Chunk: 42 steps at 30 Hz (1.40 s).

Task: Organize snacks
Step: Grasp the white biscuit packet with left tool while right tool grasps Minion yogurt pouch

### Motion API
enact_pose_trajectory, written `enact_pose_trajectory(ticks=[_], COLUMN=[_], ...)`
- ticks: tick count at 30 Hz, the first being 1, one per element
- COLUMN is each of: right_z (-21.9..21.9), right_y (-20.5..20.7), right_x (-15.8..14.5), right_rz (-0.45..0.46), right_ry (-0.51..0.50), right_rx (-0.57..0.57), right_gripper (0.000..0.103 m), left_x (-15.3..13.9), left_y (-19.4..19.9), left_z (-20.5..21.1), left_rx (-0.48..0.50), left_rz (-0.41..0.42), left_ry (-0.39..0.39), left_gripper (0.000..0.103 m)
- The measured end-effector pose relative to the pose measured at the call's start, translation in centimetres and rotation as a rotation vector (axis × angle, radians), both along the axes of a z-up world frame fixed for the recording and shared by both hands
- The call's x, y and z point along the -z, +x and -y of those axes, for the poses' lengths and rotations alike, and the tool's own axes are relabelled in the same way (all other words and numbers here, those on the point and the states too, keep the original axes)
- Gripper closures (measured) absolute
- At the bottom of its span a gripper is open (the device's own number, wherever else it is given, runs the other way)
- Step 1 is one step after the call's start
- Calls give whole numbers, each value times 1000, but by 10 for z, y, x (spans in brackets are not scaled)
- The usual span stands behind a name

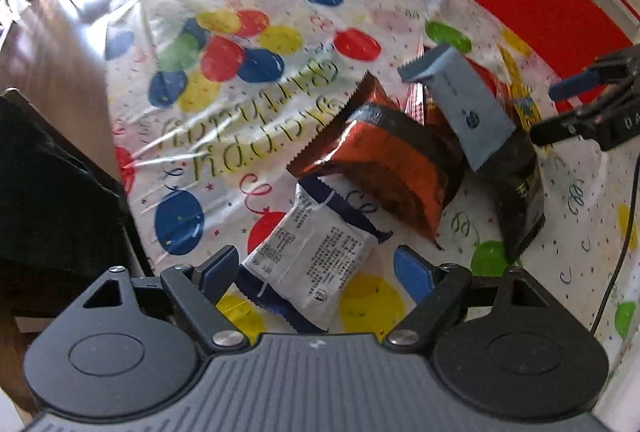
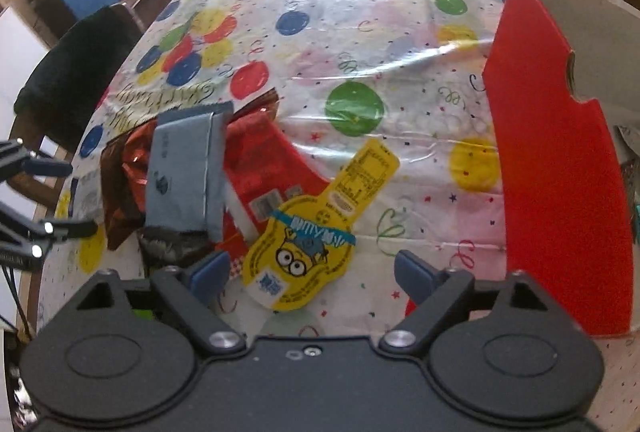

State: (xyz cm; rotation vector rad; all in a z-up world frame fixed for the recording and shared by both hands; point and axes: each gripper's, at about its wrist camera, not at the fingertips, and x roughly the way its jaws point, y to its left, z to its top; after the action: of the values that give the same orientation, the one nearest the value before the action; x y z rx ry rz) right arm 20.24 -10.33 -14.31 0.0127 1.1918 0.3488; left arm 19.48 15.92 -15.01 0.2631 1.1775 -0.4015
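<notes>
Both tools gape wide and hold nothing: left tool [image 1: 316, 272] straddles the white packet [image 1: 308, 264], right tool [image 2: 312, 272] the yellow pouch [image 2: 308, 244].

Bright daylight; glare; fisheye-warped edges

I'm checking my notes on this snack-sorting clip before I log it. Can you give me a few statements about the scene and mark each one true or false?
1. Both grippers are open. True: the left gripper and the right gripper each show a wide gap between their blue pads.
2. The yellow cartoon packet is already inside the red box. False: it lies on the balloon tablecloth, beside the box.
3. The white packet lies between the left gripper's fingers. True, though nothing is clamped.
4. The grey-blue packet lies flat on the cloth by itself. False: it rests on top of the snack pile.
5. The copper foil packet is in the right gripper. False: it lies in the pile.
</notes>
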Motion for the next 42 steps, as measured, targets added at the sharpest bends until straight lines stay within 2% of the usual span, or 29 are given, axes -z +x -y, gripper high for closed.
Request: enact_pose_trajectory(ticks=[3,9,16,19,21,24,26,28,32,33,35,42], right_z=[-4,-5,-13,-15,-15,-14,-14,-12,-6,-4,0,15], right_y=[4,8,6,4,2,-1,-4,-6,-12,-13,-16,-32], right_x=[5,9,10,10,10,10,10,10,8,7,6,-3], right_rz=[-11,-24,3,26,35,45,53,59,62,66,48,82], right_ry=[-3,-6,-45,-67,-73,-76,-88,-97,-95,-93,-85,-76], right_rx=[15,23,-8,-33,-39,-43,-56,-68,-76,-81,-87,-124], right_gripper=[24,27,31,38,39,39,40,40,41,52,52,52], left_x=[5,14,16,17,16,14,12,10,9,9,8,6], left_y=[4,11,15,11,7,3,2,1,-4,-5,-9,-29], left_z=[1,5,2,2,1,1,0,-1,-1,-1,-3,-3], left_rx=[41,114,96,58,23,-30,-70,-104,-180,-206,-261,-406], left_rz=[-11,-10,-17,-1,14,35,42,39,38,37,31,24], left_ry=[16,72,19,2,-3,-13,-20,-26,-35,-41,-57,-98], left_gripper=[18,18,18,19,22,33,46,52,54,54,54,55])
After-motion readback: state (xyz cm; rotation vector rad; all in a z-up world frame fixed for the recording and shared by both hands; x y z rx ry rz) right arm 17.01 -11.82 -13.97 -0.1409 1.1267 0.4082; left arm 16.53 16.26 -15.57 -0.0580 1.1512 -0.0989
